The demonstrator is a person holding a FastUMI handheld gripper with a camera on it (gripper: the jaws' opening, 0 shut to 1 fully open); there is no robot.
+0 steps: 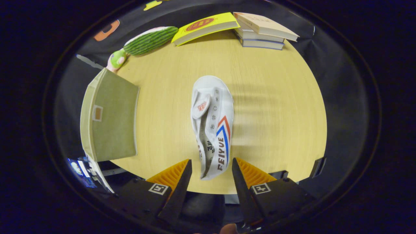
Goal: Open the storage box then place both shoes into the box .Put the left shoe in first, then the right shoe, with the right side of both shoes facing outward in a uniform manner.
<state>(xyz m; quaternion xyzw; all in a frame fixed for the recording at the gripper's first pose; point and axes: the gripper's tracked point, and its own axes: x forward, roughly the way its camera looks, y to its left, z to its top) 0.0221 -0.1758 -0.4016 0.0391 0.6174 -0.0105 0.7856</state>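
A white canvas shoe [213, 130] with red and blue stripes lies on the round wooden table [276, 107], toe pointing away from me and its striped side turned up to the right. Its heel sits between the fingers of my gripper [211, 160]. The jaws stand apart, and a strip of table shows between the left finger and the heel. An olive-green fabric storage box [110, 120] stands at the table's left edge, left of the shoe, with its lid flat on top.
At the far edge of the table are a stack of books [263, 31], a yellow book [204, 27], a green striped plush [151, 40] and a small green and pink toy [116, 60]. The table's near edge runs just under the fingers.
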